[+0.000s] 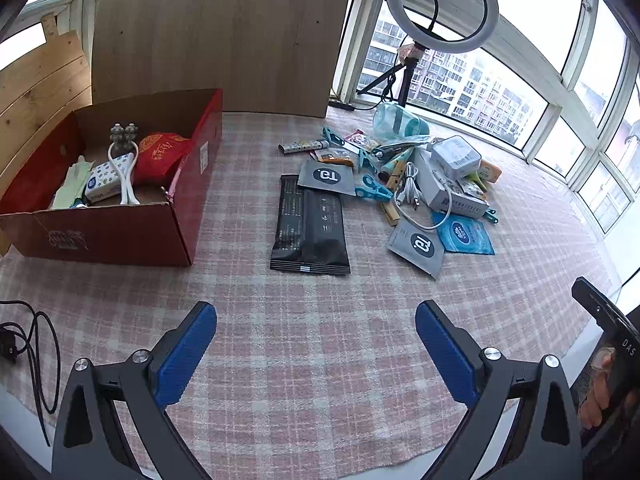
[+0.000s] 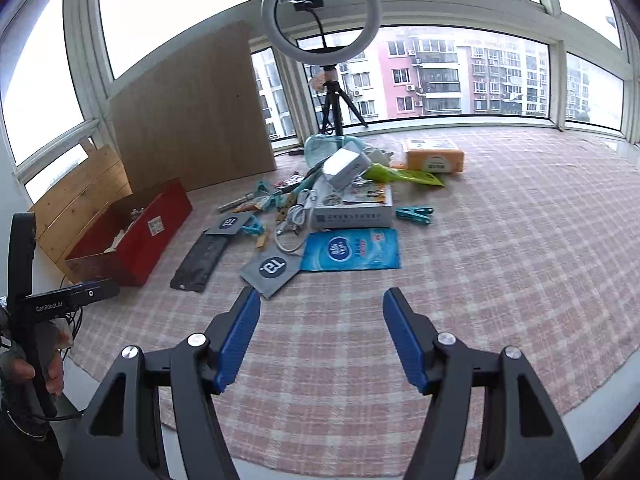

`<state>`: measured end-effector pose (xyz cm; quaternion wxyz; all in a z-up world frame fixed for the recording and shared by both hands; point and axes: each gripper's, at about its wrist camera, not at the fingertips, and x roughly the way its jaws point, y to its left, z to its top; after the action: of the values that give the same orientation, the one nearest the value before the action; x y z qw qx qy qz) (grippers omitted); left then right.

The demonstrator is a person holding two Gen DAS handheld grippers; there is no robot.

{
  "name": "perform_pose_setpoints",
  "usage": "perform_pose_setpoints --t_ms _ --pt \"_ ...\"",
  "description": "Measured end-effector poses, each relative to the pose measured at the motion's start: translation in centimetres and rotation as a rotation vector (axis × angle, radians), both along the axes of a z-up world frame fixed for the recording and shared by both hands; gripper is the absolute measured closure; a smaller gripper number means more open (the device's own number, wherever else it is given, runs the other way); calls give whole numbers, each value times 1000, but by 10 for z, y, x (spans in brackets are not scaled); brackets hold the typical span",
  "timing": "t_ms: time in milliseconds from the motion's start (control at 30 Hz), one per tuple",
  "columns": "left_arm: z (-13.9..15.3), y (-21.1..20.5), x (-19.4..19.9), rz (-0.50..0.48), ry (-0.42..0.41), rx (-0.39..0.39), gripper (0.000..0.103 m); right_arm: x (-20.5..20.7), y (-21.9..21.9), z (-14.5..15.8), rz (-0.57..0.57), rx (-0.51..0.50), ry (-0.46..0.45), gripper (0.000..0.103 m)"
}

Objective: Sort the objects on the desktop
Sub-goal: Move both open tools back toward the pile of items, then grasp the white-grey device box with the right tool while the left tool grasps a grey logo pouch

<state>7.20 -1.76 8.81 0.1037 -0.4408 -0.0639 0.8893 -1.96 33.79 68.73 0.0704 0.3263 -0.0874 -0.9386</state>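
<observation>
A red cardboard box (image 1: 120, 236) stands at the left and holds a red pouch (image 1: 160, 156), a tissue pack and a white massager. A black wipes pack (image 1: 310, 226) lies in the middle. A pile of small objects lies to the right: grey sachets (image 1: 418, 246), a blue wipes pack (image 1: 466, 236), teal clips, a white carton (image 1: 444, 188), a cable. My left gripper (image 1: 316, 316) is open and empty, near the front edge. My right gripper (image 2: 320, 300) is open and empty, just in front of a grey sachet (image 2: 272, 268) and the blue wipes pack (image 2: 352, 250).
A pink checked cloth (image 1: 320, 360) covers the table. A ring light on a tripod (image 2: 320, 8) stands at the back by the windows. A wooden board (image 1: 220, 36) stands behind the box. An orange tissue pack (image 2: 434, 156) lies at the far side. A black cable (image 1: 36, 344) lies at the left edge.
</observation>
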Motion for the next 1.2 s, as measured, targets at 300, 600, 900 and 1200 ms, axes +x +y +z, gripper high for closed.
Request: perform_pose_setpoints --t_ms 300,600,900,1200 --pt "-15 22 -15 -33 -29 -21 3 -10 37 -15 -46 -26 -25 40" --pt "-18 39 -51 -72 27 -129 3 -51 52 -17 -36 -66 -38 41" --pt "-25 64 -91 -207 50 -269 9 -91 61 -29 6 36 -96 51" --pt "-42 84 -138 -289 37 -380 11 -159 52 -24 108 -20 -136 53"
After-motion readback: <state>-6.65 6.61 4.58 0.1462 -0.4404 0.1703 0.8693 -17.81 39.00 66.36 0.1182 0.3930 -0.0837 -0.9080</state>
